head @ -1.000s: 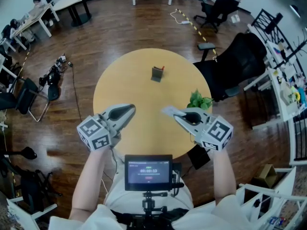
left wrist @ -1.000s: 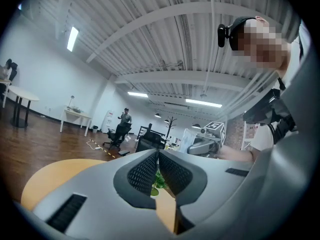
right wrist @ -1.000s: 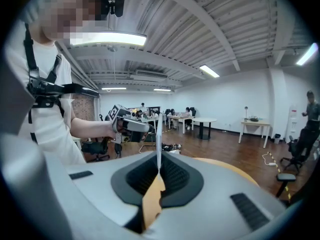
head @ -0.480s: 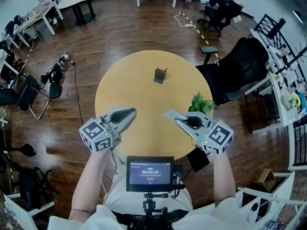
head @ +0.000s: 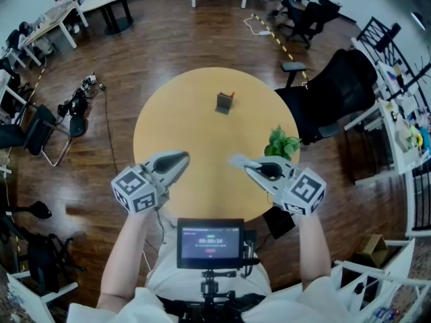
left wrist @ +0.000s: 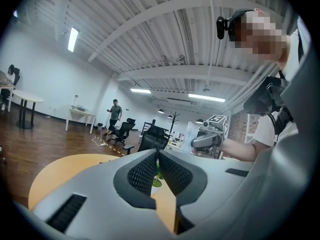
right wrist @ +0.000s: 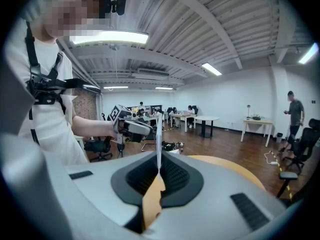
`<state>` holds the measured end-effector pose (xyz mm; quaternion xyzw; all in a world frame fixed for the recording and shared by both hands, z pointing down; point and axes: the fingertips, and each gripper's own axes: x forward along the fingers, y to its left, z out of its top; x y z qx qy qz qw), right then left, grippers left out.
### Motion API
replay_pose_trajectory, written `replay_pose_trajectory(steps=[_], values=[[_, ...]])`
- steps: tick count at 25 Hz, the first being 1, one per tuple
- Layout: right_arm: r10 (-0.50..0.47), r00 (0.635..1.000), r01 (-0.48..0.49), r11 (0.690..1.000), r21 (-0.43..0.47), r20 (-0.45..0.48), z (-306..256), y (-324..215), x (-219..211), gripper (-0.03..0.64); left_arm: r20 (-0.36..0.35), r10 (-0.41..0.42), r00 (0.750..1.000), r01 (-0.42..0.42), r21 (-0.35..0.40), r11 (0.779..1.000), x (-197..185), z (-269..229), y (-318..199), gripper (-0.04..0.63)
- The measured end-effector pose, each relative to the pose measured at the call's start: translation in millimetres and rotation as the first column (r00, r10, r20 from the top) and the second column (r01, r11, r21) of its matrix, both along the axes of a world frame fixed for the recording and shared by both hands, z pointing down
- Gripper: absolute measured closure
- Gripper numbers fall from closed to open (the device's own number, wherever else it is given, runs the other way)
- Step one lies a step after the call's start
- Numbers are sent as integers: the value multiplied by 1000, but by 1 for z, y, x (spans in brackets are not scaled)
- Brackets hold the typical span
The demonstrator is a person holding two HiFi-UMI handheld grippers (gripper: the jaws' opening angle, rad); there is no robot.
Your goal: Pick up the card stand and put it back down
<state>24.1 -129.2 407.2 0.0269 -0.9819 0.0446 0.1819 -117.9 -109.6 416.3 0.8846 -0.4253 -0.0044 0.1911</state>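
card stand (head: 223, 103): upright on the table (head: 161, 120), far half, a bit right of centre, well apart from both grippers. It's a small dark grey block with a red bit at its top edge. It's too small here for me to tell whether anything sits in its slot.

right gripper (head: 248, 161): jaws closed on a card (head: 237, 159). The card is a thin pale sheet, slightly see-through, sticking out past the tips toward the left. In the right gripper view I see it edge-on, a thin white line pinched between the pads.

left gripper (head: 183, 157): jaws closed, tips together, nothing between them. Its pads (left wrist: 142, 171) are black with a mesh texture, set in smooth grey shells.

Both grippers hover over the near part of the table, tips angled inward, apart from each other. Each has a cube (head: 135, 188) with black-and-white square markers at the rear.

plant (head: 281, 142): green leaves at the table's right edge, just beyond the right gripper. I can't see its pot in the head view.

The table is round with a plain, smooth yellow-tan top. The floor (head: 202, 39) is dark glossy wood planks. A black chair (head: 337, 86) stands right of the table. A monitor (head: 209, 242) with a dark screen and a small readout sits below the grippers on my rig.
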Motion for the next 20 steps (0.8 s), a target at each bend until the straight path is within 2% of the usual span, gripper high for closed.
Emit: replay_pose_trajectory(steps=[15,20], values=[[4,1000,-4,1000,10,0,5,13,10,594,16,-12,1000,12,-30,999,-5,11,13,586],[8,1000,-8,1000,-15,11,7,24,11,594,7,-11,1000,11,-44,999,-3,14,23,586]])
